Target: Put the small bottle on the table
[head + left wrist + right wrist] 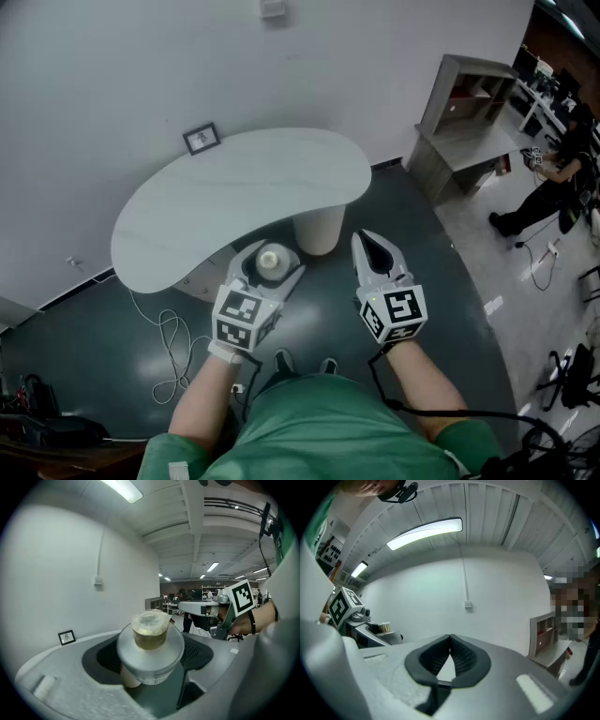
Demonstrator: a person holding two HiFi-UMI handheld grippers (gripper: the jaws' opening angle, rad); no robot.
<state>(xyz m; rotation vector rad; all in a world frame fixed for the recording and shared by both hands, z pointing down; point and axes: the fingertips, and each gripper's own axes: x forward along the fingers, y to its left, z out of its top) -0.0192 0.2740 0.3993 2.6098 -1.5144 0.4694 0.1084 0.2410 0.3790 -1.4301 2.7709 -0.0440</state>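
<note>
A small white bottle (271, 263) with a pale translucent cap (150, 629) sits upright between the jaws of my left gripper (274, 258), which is shut on it with the jaws wide. In the head view it hangs over the dark floor, just in front of the near edge of the white curved table (234, 187). In the left gripper view the bottle (150, 656) fills the gap of that gripper (150, 663). My right gripper (367, 241) is beside it to the right. It is shut and empty, its tips touching (450, 638).
A small framed picture (201, 139) stands at the table's far edge. The table's pedestal (317, 230) is right behind the grippers. A grey shelf unit (469, 122) stands at the right, a person (553, 178) beyond it. A white cable (169, 347) lies on the floor at the left.
</note>
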